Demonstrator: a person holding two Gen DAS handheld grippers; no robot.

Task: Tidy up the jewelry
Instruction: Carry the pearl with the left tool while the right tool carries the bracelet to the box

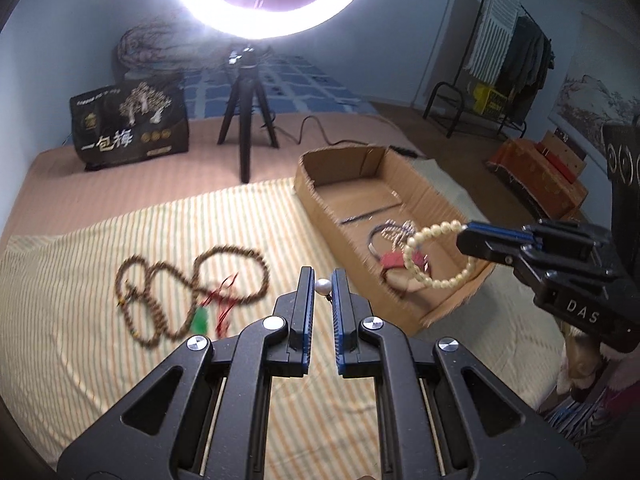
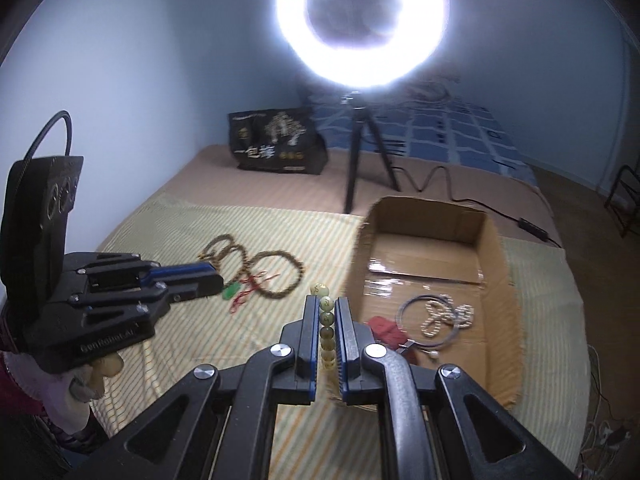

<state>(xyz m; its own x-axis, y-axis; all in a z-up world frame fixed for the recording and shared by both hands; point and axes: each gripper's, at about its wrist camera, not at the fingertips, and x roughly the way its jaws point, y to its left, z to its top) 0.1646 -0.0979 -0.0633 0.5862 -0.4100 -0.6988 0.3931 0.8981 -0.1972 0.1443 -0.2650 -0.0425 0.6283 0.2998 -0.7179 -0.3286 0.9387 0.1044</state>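
Note:
My left gripper [image 1: 323, 278] is shut on a small white pearl piece [image 1: 323, 287], held above the striped cloth. My right gripper [image 2: 325, 306] is shut on a cream bead bracelet [image 1: 434, 255], which hangs from its fingertips over the near end of the cardboard box [image 1: 316, 196]; its beads [image 2: 326, 318] show between the fingers. The box [image 2: 496, 248] holds a silver bangle [image 2: 430, 320], a small beaded piece [image 2: 444, 314] and a red item [image 2: 386, 330]. A long brown bead necklace [image 1: 192, 292] with a green pendant [image 1: 200, 320] and red tassel lies on the cloth, left of the box.
A ring light on a black tripod [image 1: 248, 120] stands behind the box, its cable [image 2: 472, 200] running right. A black printed bag [image 1: 130, 126] stands at the back left. A clothes rack [image 1: 508, 56] and an orange box [image 1: 536, 176] are off the bed to the right.

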